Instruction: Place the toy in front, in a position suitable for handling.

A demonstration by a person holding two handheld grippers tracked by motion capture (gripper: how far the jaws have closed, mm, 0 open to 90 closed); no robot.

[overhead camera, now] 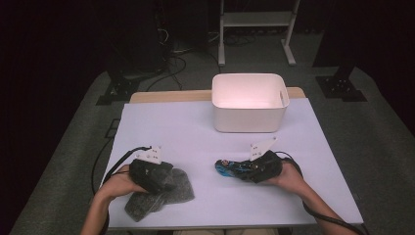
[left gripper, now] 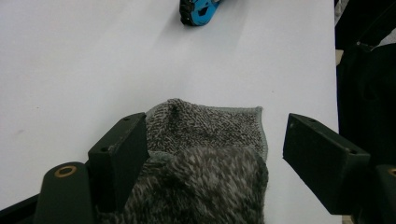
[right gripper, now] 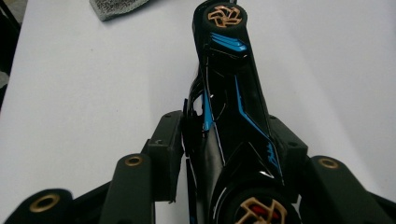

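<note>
A black and blue toy car (right gripper: 233, 116) lies on its side between the right gripper (right gripper: 229, 144), running from six o'clock up to twelve, its bronze-spoked wheel at the far end; both jaws press its flanks; a grey towel (right gripper: 114, 7) corner sits at eleven o'clock on the white table (right gripper: 79, 84).

Both claws (overhead camera: 169, 182) (overhead camera: 244, 171) blk w/ brass screws, grey 3-corner plates, blk cables; forearms bare.

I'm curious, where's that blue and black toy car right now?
In the high view the toy car lies at the table's front right, between the right gripper's jaws, across from the grey towel.
</note>
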